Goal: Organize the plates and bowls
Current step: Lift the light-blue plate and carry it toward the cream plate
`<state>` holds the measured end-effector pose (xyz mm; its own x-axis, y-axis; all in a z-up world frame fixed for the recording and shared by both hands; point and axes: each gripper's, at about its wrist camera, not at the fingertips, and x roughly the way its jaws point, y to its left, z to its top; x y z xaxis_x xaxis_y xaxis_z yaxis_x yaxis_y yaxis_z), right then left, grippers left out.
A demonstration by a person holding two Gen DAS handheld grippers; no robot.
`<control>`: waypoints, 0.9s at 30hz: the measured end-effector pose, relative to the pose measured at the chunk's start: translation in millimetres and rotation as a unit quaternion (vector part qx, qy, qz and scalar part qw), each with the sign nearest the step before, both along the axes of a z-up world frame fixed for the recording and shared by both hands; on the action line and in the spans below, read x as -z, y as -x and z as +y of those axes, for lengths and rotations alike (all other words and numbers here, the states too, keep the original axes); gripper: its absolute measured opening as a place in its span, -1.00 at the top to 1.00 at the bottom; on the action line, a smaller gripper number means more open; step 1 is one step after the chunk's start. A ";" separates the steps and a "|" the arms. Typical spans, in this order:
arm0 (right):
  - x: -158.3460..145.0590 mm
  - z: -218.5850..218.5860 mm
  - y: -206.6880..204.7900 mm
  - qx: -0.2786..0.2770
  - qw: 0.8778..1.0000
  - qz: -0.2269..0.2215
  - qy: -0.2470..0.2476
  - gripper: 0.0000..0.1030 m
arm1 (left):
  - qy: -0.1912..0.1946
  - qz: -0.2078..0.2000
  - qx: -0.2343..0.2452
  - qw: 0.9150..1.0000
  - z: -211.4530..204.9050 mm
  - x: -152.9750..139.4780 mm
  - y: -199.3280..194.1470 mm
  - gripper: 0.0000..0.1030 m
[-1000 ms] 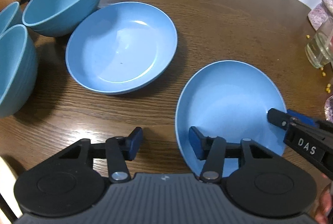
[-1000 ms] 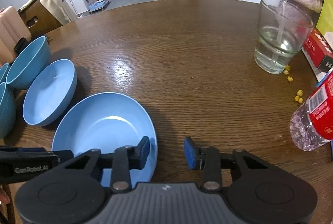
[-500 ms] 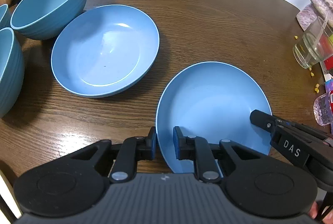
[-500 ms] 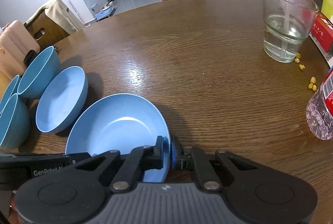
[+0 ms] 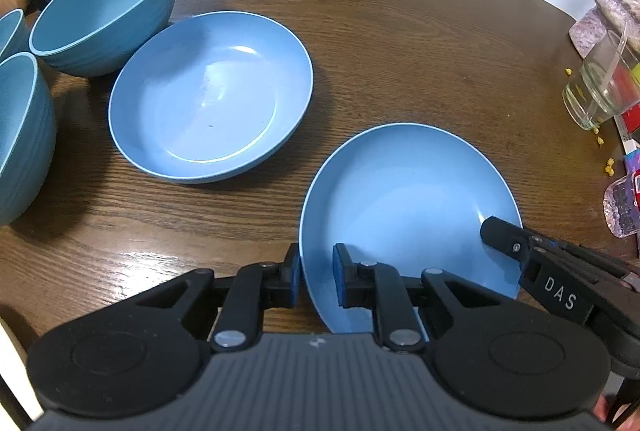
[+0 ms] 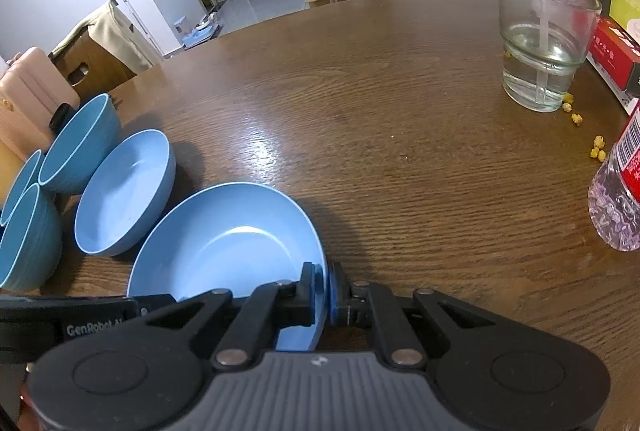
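While both grippers pinch one plate, lift level and together, then nest it in the second plate beside it on the tabletop | left gripper clamped on near rim; right gripper clamped on opposite rim | a second ago both stood apart astride the rim

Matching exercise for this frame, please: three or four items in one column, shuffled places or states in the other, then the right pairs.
1. near plate
2. far plate
3. drinking glass
4. plastic bottle

a. holds water and a straw
b. red label, at the right edge
c. rim clamped by left gripper and right gripper
d. free on the table, beside the deep bowls

Pairs: 1-c, 2-d, 3-a, 4-b
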<state>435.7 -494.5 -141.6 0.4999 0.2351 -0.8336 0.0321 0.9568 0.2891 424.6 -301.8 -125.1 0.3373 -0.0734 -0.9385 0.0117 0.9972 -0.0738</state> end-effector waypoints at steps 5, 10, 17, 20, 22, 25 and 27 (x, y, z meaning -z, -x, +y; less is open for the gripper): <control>-4.5 1.7 4.9 0.000 1.000 -0.004 -0.001 0.88 | -0.004 -0.008 0.003 1.000 -0.4 -5.1 6.3 0.67; -10.7 4.2 10.6 0.000 1.000 -0.010 -0.001 0.88 | -0.004 -0.012 0.002 1.000 2.1 -11.3 11.3 0.67; -22.4 12.1 22.3 -0.005 1.000 -0.019 -0.002 0.88 | -0.011 -0.025 0.000 1.000 9.3 -24.7 21.0 0.67; -29.0 16.4 26.9 -0.008 1.000 -0.024 -0.005 0.88 | -0.015 -0.032 -0.002 0.999 15.6 -32.2 29.1 0.67; -33.8 20.5 30.7 -0.011 1.000 -0.029 -0.005 0.88 | -0.019 -0.036 -0.001 0.999 18.2 -37.4 33.9 0.67; -39.5 26.6 37.5 -0.013 0.999 -0.034 -0.006 0.88 | -0.021 -0.040 -0.003 0.999 23.5 -42.5 39.2 0.67; -42.4 29.4 42.2 -0.013 0.999 -0.034 -0.009 0.88 | -0.023 -0.042 -0.004 0.999 27.7 -46.5 43.0 0.67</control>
<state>393.5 -465.1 -99.2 0.5490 0.2628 -0.7935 -0.0130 0.9519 0.3062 381.6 -274.0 -78.6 0.4155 -0.0286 -0.9091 0.0077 0.9996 -0.0279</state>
